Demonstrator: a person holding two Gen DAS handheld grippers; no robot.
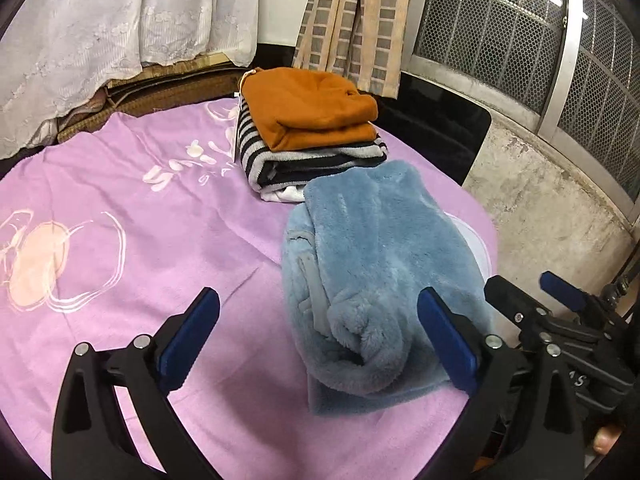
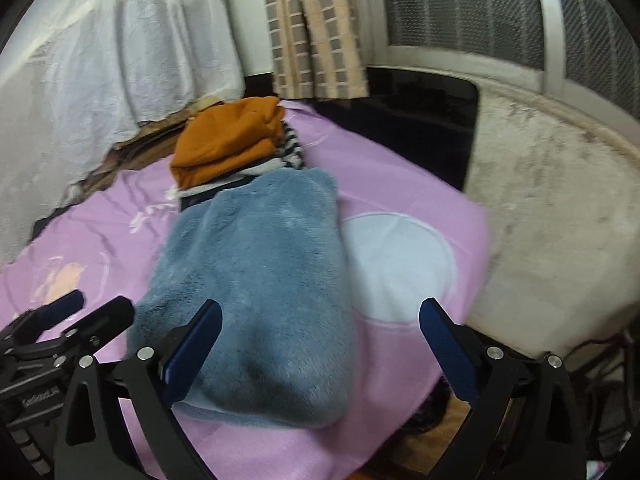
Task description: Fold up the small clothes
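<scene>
A folded blue fleece garment (image 1: 376,264) lies on the purple blanket (image 1: 140,240), near its right edge. My left gripper (image 1: 320,316) is open and empty; its near end lies between the fingers. In the right wrist view the fleece (image 2: 256,280) lies left of centre, and my right gripper (image 2: 320,324) is open and empty at its near end. Each gripper shows in the other's view: the right one (image 1: 560,300), the left one (image 2: 88,308). A stack of folded clothes, orange (image 1: 308,108) on striped (image 1: 276,160), sits behind the fleece.
White lace curtain (image 1: 100,40) and checked curtain (image 1: 352,20) hang at the back. A black surface (image 1: 440,128), a concrete ledge (image 1: 540,208) and a window grille (image 1: 500,24) lie to the right. The blanket's right edge (image 2: 476,264) drops off.
</scene>
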